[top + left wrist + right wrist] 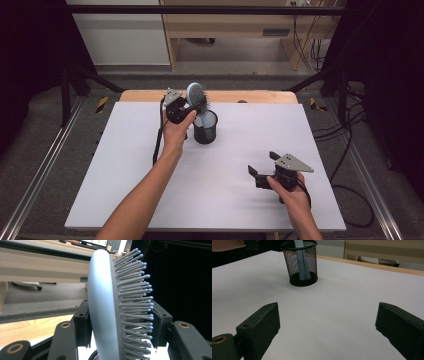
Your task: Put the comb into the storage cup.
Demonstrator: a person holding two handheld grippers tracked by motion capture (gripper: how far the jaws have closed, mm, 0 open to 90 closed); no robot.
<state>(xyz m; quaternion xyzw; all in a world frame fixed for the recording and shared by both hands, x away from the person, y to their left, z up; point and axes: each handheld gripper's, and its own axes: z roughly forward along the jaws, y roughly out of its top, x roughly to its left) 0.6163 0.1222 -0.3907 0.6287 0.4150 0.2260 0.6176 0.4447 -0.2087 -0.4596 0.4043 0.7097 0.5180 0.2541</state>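
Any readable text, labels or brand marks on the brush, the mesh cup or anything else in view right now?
None can be read.
Hairbrush: plain pale blue back, no brand mark visible.
Mesh cup: bare black mesh, no label.
Small plate on the wooden furniture behind the table: too small and blurred to read.
Monitor in the left gripper view: bright screen, content too small to read.
Left gripper and right gripper: no markings visible.

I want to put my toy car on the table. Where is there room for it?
Lots of room: the white table is bare to the left of the forearm, and between the mesh cup and the right gripper. It is crowded at the cup, where the left gripper meets the hairbrush.
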